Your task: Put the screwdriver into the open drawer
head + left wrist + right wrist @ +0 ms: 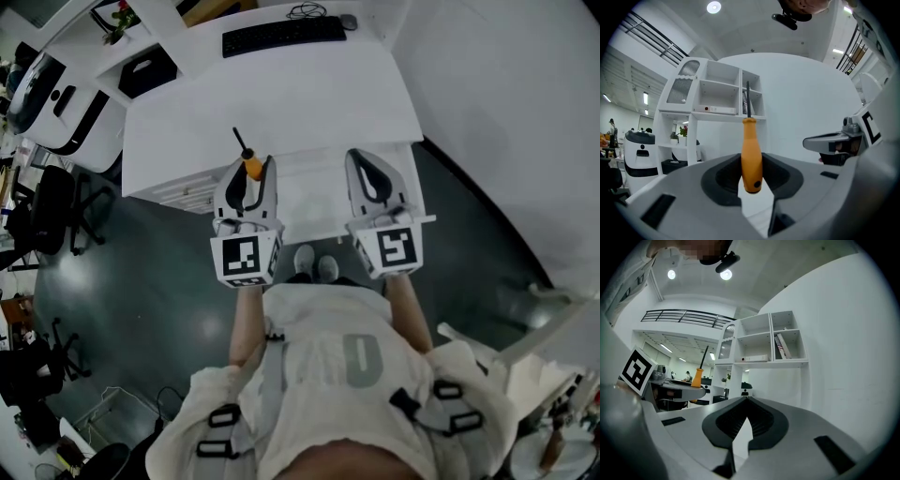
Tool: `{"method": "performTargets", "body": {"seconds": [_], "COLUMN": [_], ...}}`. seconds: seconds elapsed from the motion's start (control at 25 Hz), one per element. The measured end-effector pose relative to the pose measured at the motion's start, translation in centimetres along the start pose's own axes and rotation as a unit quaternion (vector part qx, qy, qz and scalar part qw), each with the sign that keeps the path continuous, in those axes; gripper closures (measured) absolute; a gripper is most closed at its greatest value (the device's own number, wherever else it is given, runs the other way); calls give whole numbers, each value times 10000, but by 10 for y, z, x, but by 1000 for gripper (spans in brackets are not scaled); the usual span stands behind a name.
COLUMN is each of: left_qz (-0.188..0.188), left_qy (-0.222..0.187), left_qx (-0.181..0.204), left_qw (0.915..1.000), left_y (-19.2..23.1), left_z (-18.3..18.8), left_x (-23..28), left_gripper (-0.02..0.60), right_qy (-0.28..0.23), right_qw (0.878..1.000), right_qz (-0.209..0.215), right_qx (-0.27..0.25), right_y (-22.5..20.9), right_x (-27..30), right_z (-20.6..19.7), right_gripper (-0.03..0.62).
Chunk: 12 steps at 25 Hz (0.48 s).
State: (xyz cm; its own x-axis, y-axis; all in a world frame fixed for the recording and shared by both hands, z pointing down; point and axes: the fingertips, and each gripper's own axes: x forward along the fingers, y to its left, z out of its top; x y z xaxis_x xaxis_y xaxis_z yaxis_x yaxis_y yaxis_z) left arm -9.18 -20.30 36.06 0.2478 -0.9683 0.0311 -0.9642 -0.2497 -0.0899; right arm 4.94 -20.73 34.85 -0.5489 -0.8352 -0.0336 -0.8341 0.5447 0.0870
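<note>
My left gripper (251,169) is shut on a screwdriver (249,165) with an orange handle; its thin black shaft points away over the white desk (309,94). In the left gripper view the handle (751,157) stands upright, clamped between the dark pads. Just below the grippers, an open white drawer (314,228) sticks out from the desk's front edge. To the right, my right gripper (370,167) hovers over the drawer, shut with nothing in it. The right gripper view shows its fingertips (746,401) meeting, with the screwdriver (697,376) far to the left.
A black keyboard (283,36) and a mouse (349,21) lie at the desk's far edge. A white shelf unit (717,93) stands ahead against the wall. Black office chairs (52,211) stand on the dark floor to the left. A white wall curves along the right.
</note>
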Motion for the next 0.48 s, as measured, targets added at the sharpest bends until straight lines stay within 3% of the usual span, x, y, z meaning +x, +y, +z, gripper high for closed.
{"method": "performTargets", "body": {"seconds": [0.48], "left_qz": [5], "left_qy": [-69], "left_qx": [-31], "left_qw": [10000], "left_y": [13], "left_z": [-8], "left_x": [-4], "left_gripper": [460], "right_qy": [57], "right_qw": [9999], "right_qz": [113], "right_qx": [44], "right_y": [11], "right_x": [11], "right_z": [-2], "right_gripper": [589]}}
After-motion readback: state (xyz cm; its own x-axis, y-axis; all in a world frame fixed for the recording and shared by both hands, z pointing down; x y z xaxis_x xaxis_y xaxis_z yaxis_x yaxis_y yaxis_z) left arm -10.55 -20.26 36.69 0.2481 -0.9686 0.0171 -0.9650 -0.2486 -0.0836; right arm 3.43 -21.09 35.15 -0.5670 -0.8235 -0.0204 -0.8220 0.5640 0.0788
